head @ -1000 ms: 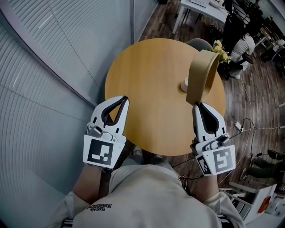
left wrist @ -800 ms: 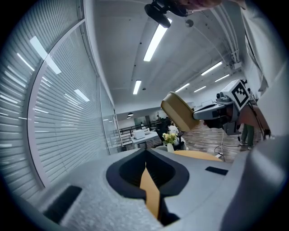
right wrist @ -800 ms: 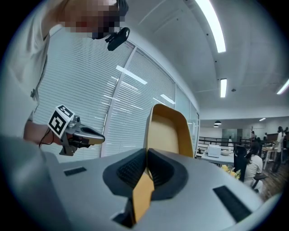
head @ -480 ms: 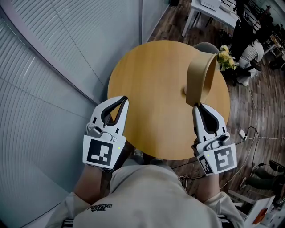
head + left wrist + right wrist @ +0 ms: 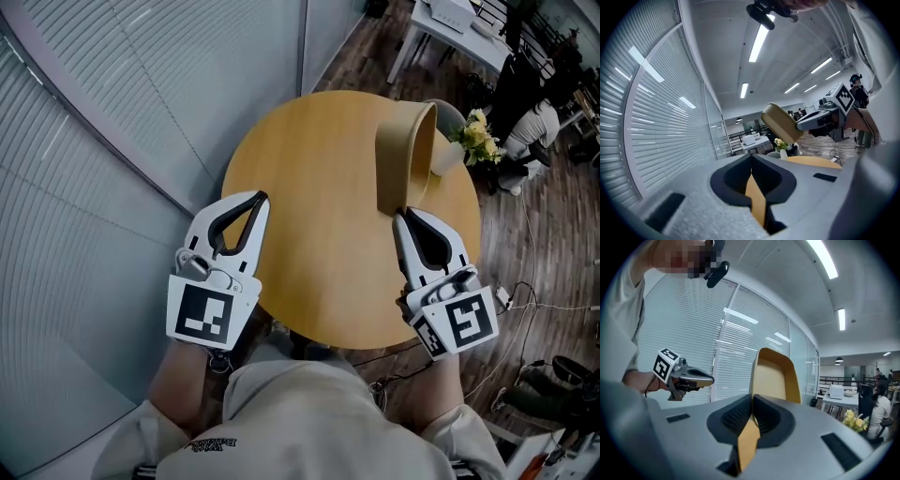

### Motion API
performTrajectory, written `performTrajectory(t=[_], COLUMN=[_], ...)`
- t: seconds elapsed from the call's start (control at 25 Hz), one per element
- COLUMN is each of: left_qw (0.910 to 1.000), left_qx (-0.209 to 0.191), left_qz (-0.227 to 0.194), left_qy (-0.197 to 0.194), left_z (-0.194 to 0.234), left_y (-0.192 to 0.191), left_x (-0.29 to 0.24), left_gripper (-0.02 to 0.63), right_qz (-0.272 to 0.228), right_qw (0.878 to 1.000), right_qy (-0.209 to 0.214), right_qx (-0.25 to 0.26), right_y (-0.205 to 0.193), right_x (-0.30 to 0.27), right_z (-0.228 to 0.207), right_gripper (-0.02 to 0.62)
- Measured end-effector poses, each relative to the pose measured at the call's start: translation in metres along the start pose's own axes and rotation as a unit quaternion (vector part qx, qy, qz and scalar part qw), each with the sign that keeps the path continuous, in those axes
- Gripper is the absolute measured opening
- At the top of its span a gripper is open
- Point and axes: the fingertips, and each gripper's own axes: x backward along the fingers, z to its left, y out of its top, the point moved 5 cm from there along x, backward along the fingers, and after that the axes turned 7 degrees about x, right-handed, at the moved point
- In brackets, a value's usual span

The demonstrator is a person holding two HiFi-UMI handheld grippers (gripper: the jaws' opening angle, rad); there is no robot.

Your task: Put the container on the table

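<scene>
1. Right tongs (image 5: 396, 213): jaws shut on the rim of the container (image 5: 405, 155). In the right gripper view the tan wall of the container rises directly from the closed jaw tips.
2. Container: a tan, smooth-walled tub, empty inside. It is turned on its side, with the opening facing the person's right and the base facing left. The left gripper view shows it raised clear of the worktop (image 5: 319, 187), tilted, with open space beneath it. In the head view it sits over the right half of the worktop.
3. Left tongs (image 5: 262, 197): jaws closed together with nothing between them. Only a thin sliver of the worktop shows through the gap behind the tips. The tongs are over the left edge of the worktop, well apart from the container.
4. Worktop: round, light wood.
5. Surroundings: a vase (image 5: 448, 157) with yellow flowers (image 5: 478, 137) shows just past the container, at the far right edge of the worktop. A wall of blinds (image 5: 94, 141) runs along the left side.
</scene>
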Motion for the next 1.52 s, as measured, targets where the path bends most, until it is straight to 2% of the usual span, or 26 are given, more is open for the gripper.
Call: performTrajectory(t=[0.24,0.48,0.72,0.88,0.96,1.08,1.24,1.52], left_qw=[0.9999,0.9999,0.9991,0.9977,0.9969,0.9948,0.9890,0.9822], left_qx=[0.013,0.015,0.038,0.047,0.048,0.062,0.106,0.116], left_qz=[-0.003,-0.001,0.019,0.038,0.050,0.074,0.102,0.147], left_qy=[0.002,-0.004,0.005,0.032,0.037,0.032,0.018,0.008], left_z=[0.021,0.048,0.069,0.091,0.098,0.104,0.108,0.111], left_y=[-0.005,-0.023,-0.054,-0.095,-0.116,-0.145,-0.180,-0.227], left_x=[-0.026,-0.057,-0.080,-0.095,-0.101,-0.110,-0.120,-0.141], left_gripper=[0.021,0.021,0.021,0.021,0.021,0.021,0.021,0.021], right_qz=[0.031,0.066,0.119,0.164,0.192,0.226,0.259,0.331], right_qw=[0.998,0.993,0.984,0.972,0.965,0.955,0.944,0.921], right_qy=[0.049,0.094,0.130,0.163,0.177,0.193,0.203,0.206], right_qx=[0.030,-0.001,0.003,-0.033,-0.029,-0.020,-0.021,-0.007], right_y=[-0.002,-0.028,-0.069,-0.112,-0.136,-0.166,-0.203,-0.279], right_x=[-0.057,-0.126,-0.181,-0.216,-0.229,-0.245,-0.262,-0.289], right_z=[-0.014,-0.015,-0.005,0.011,0.021,0.034,0.047,0.050], right_gripper=[0.034,0.034,0.034,0.034,0.034,0.034,0.034,0.034])
